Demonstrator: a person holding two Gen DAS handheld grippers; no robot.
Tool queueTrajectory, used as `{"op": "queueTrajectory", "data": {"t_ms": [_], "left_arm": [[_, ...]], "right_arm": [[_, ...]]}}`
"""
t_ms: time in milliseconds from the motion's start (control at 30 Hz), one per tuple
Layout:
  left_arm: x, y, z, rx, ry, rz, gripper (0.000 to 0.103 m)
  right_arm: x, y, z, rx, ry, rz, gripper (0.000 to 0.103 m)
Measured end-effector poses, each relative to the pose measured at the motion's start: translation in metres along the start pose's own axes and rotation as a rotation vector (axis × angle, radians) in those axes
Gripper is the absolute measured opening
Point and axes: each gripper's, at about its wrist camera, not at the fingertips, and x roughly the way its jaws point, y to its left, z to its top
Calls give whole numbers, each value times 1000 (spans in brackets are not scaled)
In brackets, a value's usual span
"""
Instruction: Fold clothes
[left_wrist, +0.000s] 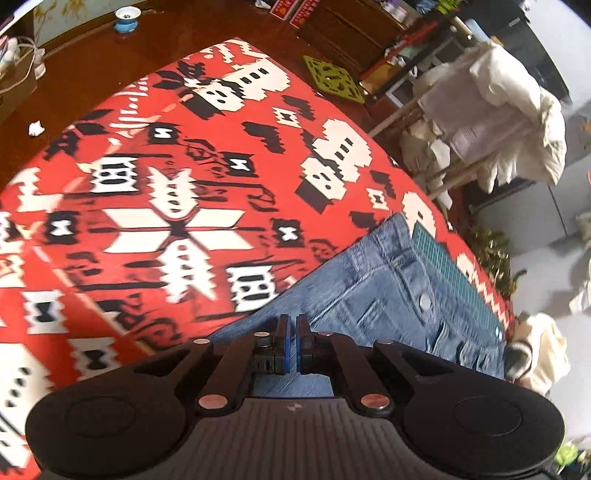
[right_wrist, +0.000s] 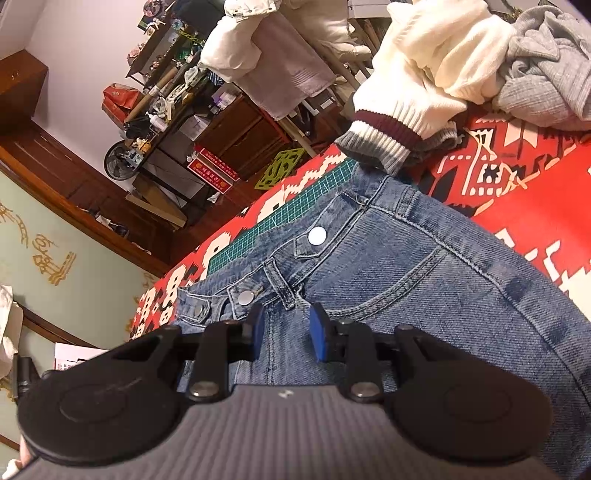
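red patterned cloth | green trivet | blue bowl | cutting mat

1. My left gripper sits low in frame, its blue-padded fingers nearly together with only a thin gap; whether cloth is pinched there I cannot tell.
2. The blue jeans lie just ahead of it, waistband and a metal button visible.
3. They rest on a red patterned cloth over a dark wooden table.
4. A green trivet sits at the cloth's far edge.
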Motion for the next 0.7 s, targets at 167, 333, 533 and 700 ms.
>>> {"op": "queueTrajectory", "data": {"t_ms": [167, 333, 533, 700], "left_arm": [[12, 1, 0, -10, 12, 21, 3], [5, 9, 1, 14, 36, 75, 3], [-7, 29, -2, -24, 92, 104, 3], [-21, 46, -6, -53, 126, 136, 3]], "right_arm": [[-1, -1, 0, 4, -1, 2, 30], [0, -1, 0, 5, 1, 2, 31], [0, 0, 0, 1, 3, 2, 31], [0, 0, 0, 3, 6, 0, 31]]}}
